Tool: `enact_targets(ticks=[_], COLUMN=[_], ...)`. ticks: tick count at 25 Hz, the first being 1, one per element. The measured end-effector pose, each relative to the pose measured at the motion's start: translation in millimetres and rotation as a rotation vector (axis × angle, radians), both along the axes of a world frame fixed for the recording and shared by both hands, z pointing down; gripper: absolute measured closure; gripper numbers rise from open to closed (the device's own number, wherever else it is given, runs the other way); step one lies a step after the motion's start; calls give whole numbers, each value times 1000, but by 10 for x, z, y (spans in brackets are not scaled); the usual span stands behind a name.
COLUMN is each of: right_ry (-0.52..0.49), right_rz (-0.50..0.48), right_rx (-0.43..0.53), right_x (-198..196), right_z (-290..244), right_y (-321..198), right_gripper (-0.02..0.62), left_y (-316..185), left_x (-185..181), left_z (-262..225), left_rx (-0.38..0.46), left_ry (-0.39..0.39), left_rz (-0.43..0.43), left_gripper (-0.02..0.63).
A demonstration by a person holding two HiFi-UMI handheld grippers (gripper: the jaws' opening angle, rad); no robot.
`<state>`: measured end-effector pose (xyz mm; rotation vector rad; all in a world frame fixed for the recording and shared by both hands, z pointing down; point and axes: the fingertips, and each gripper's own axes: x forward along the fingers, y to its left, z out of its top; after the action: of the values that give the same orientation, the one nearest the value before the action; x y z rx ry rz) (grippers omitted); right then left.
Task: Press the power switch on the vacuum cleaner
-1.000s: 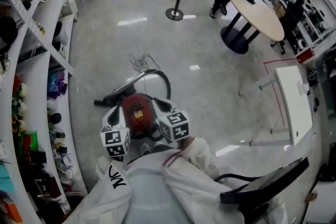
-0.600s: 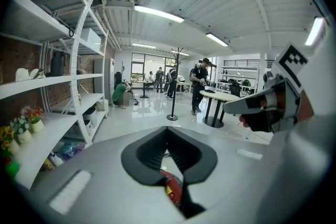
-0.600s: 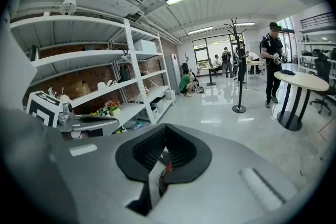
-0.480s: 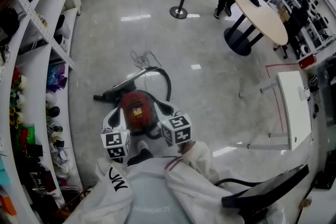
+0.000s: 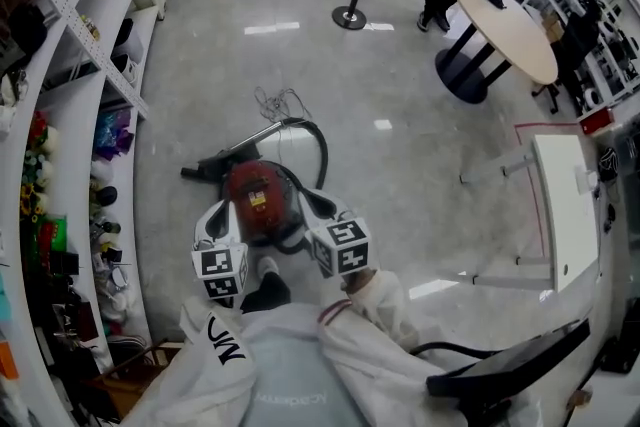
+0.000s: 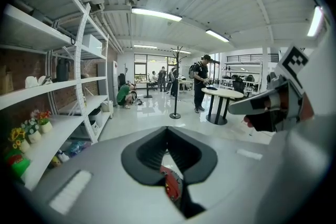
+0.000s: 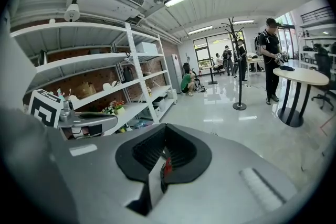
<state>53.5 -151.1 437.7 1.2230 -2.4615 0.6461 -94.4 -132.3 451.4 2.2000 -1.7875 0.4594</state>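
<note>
I hold both arms low in front of me, white sleeves forward. My left tongs and right tongs angle downward on either side of the red vacuum cleaner. Each pair is pinched to a mere slit and grips nothing. The vacuum cleaner lies on the floor, its body lengthwise away from me. Its wand stretches toward the shelves on my left.

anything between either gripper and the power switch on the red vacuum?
Nothing visible. The left gripper and right gripper hang over the red canister vacuum cleaner, jaws nearly together, only air between. Its black hose loops off the far side, out of the way. The switch itself can't be picked out.
</note>
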Motion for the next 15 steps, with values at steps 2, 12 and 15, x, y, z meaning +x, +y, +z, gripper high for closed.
enact_targets(ticks=[2, 12, 15], right_ry=[-6, -33, -35], right_rz=[-6, -40, -39], right_rx=[0, 26, 34], right_x=[63, 312, 429], right_z=[2, -21, -33], right_y=[89, 474, 566], right_gripper=[594, 594, 594], left_y=[105, 501, 590], left_x=[83, 382, 463], left_z=[-12, -75, -86], left_rx=[1, 30, 35], left_ry=[-3, -25, -29], left_rz=[-4, -23, -31], left_gripper=[606, 606, 606])
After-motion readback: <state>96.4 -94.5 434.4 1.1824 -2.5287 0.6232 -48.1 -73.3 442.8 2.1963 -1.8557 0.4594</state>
